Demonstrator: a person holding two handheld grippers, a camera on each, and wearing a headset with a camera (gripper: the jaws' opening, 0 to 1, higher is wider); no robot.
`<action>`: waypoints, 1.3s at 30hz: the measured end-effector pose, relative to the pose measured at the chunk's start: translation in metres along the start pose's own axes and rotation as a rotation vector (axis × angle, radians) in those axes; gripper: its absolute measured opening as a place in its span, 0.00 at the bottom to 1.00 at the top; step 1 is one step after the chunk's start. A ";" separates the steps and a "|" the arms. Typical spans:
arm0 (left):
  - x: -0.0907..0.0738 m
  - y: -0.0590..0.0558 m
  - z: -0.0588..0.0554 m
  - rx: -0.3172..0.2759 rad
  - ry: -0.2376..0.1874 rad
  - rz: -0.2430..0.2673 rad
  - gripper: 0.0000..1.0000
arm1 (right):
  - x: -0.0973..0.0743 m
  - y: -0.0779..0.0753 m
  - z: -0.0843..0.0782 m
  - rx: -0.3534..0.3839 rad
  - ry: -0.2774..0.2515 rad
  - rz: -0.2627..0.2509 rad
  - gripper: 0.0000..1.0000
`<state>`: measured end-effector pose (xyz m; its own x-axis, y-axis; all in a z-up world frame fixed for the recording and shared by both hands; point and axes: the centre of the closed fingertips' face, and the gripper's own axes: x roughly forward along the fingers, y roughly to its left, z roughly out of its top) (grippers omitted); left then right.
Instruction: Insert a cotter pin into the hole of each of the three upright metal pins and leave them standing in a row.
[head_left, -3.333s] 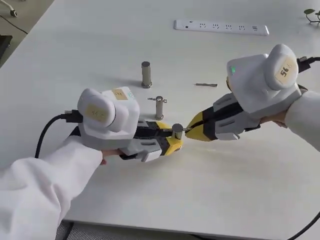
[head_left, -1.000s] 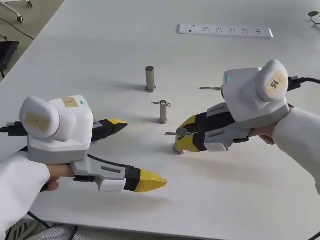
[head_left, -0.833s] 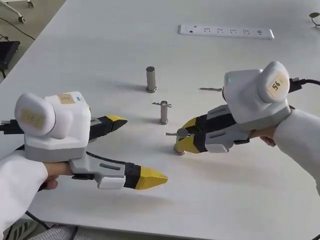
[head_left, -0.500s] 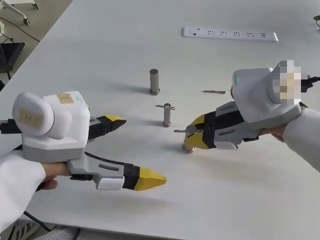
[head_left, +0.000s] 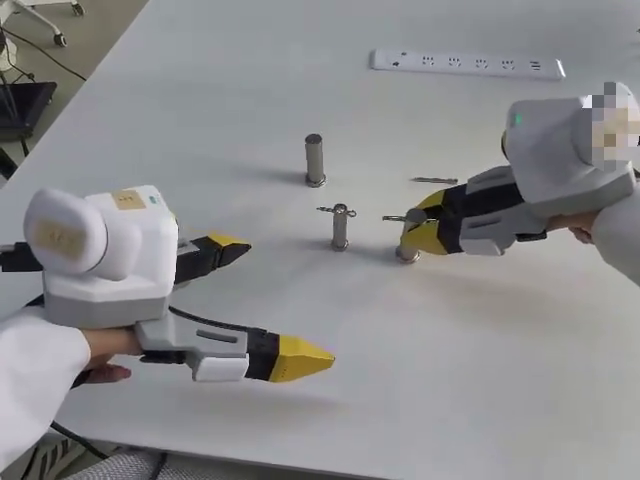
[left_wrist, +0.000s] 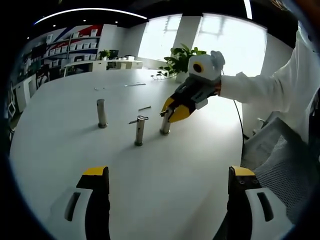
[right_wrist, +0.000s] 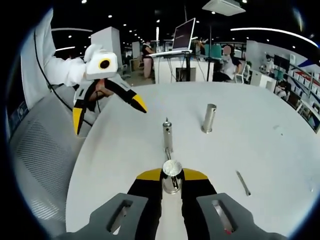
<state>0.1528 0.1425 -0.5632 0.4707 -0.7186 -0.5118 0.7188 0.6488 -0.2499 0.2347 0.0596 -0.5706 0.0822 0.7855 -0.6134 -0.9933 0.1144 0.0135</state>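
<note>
Shiny steel pin (right_wrist: 171, 169) upright, cotter (head_left: 392, 218) thru top

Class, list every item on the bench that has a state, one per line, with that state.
Near metal pin: upright, cotter pin inserted.
Middle metal pin: upright, cotter pin inserted.
Far metal pin: upright, no cotter pin.
Loose cotter pin: lying flat.
Left gripper: open, empty.
Right gripper: shut on near metal pin.
</note>
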 end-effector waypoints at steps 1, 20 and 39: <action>0.000 0.000 0.000 -0.002 -0.004 0.000 0.99 | 0.001 0.000 -0.001 0.000 0.003 0.002 0.08; 0.005 -0.005 0.006 -0.016 -0.029 -0.007 0.99 | 0.003 -0.004 0.002 0.002 -0.047 -0.034 0.10; -0.005 -0.009 0.019 0.021 -0.047 0.005 0.99 | -0.068 0.002 0.045 0.123 -0.272 -0.204 0.48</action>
<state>0.1534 0.1349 -0.5431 0.4976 -0.7266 -0.4738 0.7268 0.6474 -0.2295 0.2302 0.0333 -0.4934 0.3126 0.8701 -0.3810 -0.9384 0.3450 0.0180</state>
